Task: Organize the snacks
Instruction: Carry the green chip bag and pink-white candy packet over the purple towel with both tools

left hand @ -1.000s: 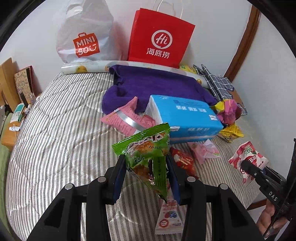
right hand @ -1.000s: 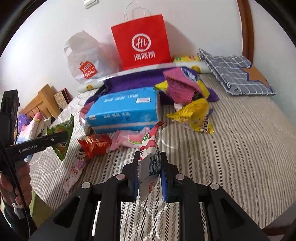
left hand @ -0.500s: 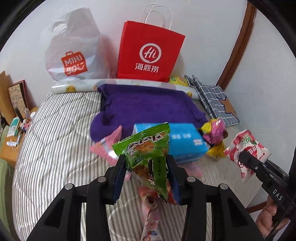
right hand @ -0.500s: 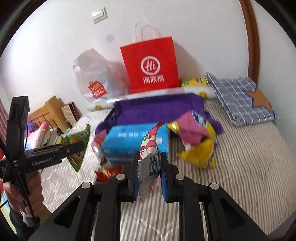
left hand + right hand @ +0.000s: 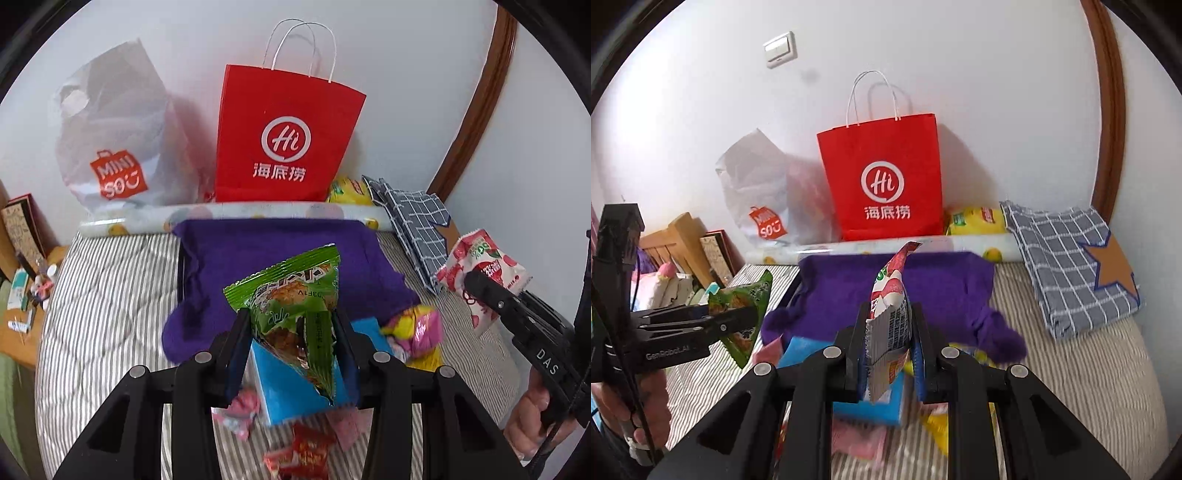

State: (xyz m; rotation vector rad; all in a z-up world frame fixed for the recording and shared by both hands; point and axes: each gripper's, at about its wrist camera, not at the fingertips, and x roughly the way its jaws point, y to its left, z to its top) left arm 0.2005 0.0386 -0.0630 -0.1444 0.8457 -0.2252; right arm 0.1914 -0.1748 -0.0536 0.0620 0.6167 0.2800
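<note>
At the left of the left wrist view the white MINISO bag [image 5: 110, 140] leans on the wall above the striped bed [image 5: 110, 295]. At bottom centre the left gripper [image 5: 291, 347] pinches a green snack packet [image 5: 291, 306] held clear of the bed, its long axis roughly upright and its wide end on top. Straight above it in the frame stands the red paper bag [image 5: 284, 144], mouth up against the wall; this looks like the likely place for the snacks, though that is only a judgement. The purple cloth [image 5: 273, 251] and the patterned roll [image 5: 236, 218] lie between packet and bag, low and flat, so neither blocks a carry over them. Below the packet sits the blue tissue pack [image 5: 291, 391], with loose packets around it, among them a red packet [image 5: 306, 454] and a pink-and-yellow one [image 5: 417, 328].

At the right edge the right gripper [image 5: 888, 343] is clamped on a red-and-white strawberry packet [image 5: 890, 306], also upright and off the bed. In its own view the red bag is centred and upright ahead. Which gripper is nearer the bag cannot be told.
</note>
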